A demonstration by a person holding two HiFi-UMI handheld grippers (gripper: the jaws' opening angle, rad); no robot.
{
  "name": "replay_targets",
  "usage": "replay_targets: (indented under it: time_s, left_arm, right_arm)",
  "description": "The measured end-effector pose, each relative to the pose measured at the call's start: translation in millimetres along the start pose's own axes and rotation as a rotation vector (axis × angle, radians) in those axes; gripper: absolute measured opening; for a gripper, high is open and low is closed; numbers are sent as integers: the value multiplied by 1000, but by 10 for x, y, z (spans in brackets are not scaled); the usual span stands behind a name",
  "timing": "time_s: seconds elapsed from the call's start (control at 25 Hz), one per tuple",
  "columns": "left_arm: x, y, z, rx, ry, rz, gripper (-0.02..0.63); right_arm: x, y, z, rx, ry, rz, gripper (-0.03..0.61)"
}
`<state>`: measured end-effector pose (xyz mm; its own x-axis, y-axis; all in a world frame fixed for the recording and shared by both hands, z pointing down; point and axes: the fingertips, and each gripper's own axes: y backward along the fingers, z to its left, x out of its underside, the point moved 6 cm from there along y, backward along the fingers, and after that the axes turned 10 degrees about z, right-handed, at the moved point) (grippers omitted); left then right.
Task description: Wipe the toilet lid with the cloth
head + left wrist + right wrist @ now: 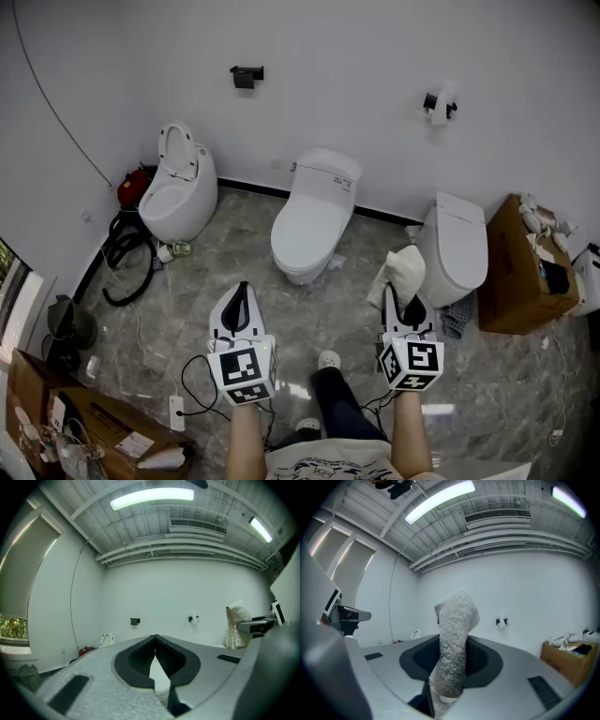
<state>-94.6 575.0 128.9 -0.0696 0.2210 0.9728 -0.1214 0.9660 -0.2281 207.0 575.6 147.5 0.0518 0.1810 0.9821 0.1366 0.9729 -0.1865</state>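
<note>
Closest in, right gripper [396, 292] has its jaws clamped on a white terry cloth [457, 620]. The cloth stands up between the black pads and folds over above the tips. Left gripper [155, 637] has its tips pressed together, nothing between them.

Both are held side by side, well apart, low over the grey marble-look floor [352, 300], with the person's forearms behind them. In the head view the cloth hangs just in front of the right white toilet [455, 248], which has its lid down [461, 220], but touches none of the toilets. The middle white toilet [309, 230] also has its lid closed [314, 216] and stands ahead between the two grippers. The left egg-shaped white toilet [178, 192] has its lid raised [178, 150].

A brown cardboard box [511, 281] sits just beside the right toilet. A black hose coil [127, 262] lies near the left one. A paper roll holder [438, 105] is on the white wall.
</note>
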Motion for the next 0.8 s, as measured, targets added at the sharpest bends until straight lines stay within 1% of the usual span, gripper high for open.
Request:
replay_targets:
  time_s: [0.32,0.68,0.8]
  left_arm:
    - [-151,-849,55,-53,0,-1,9]
    - [-653,-2089,-33,-116,20,-26,8]
    - [-763,-2441,-64,-136,20,-34,9]
  right_arm:
    - [-111,-987,-201,-57,-2,-12,120]
    - [-500,-2362,-670,-121,6,-28,120]
    - [-584,-2754,-819,-137,8,-37,120]
